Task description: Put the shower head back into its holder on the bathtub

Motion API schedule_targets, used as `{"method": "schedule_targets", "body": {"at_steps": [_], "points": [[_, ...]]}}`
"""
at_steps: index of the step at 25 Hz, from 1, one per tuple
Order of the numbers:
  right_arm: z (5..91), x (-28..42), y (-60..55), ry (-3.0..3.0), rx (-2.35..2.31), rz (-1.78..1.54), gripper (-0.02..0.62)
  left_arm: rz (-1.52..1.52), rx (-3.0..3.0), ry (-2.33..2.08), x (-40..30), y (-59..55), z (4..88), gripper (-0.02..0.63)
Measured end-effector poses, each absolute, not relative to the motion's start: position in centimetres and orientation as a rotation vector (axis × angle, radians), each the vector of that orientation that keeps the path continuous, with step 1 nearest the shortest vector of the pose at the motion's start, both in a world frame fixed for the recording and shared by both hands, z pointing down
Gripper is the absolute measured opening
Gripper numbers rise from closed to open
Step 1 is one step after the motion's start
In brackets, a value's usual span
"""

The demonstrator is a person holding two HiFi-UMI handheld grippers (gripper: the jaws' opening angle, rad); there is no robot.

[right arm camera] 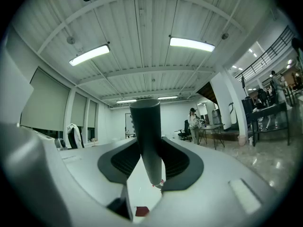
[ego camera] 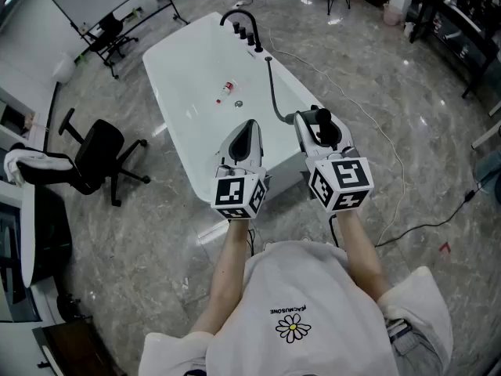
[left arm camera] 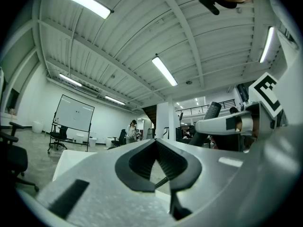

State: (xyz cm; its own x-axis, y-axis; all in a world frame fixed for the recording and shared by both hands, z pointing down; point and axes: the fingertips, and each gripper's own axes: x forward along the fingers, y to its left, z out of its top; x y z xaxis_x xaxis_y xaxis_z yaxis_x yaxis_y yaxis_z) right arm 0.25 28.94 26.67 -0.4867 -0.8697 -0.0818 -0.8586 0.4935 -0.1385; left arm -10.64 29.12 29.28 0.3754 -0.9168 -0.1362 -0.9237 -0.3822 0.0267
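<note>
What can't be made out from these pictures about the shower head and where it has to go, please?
- Holder: in the head view, the dark fittings at the far end of the bathtub are too small to tell which is the holder.
- Spray face of the shower head: the right gripper view shows only its dark handle; in the head view the right gripper covers it.
- Small red-and-white item in the bathtub: too small to identify.

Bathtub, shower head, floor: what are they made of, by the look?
The bathtub looks like glossy white acrylic or enamel: smooth sheen. The shower head is matte black, coated metal or plastic; cannot tell which. The floor looks like polished grey marble-like stone: veining, light reflections.
</note>
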Motion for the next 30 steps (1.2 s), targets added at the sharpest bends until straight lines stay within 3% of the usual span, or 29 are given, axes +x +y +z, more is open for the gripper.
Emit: {"method": "schedule_targets", "body": {"at_steps": [15,19,30], "points": [[27.7,2.5,28.4,2.594,-1.475,-0.153,0.14,0.154,-2.537,1.775,-9.6,29.4,31.8,0.002],[28.0,3.2,27.8,2.609,-1.472,-0.152,0.14,0.126,-2.587,1.745,-8.3,28.9,33.4,0.058],[30.1,5.5,23.9,2.626,-1.501,-0.194,0.138,0.016,-2.705,1.78,-5.4,26.9,39.6,0.06]]}}
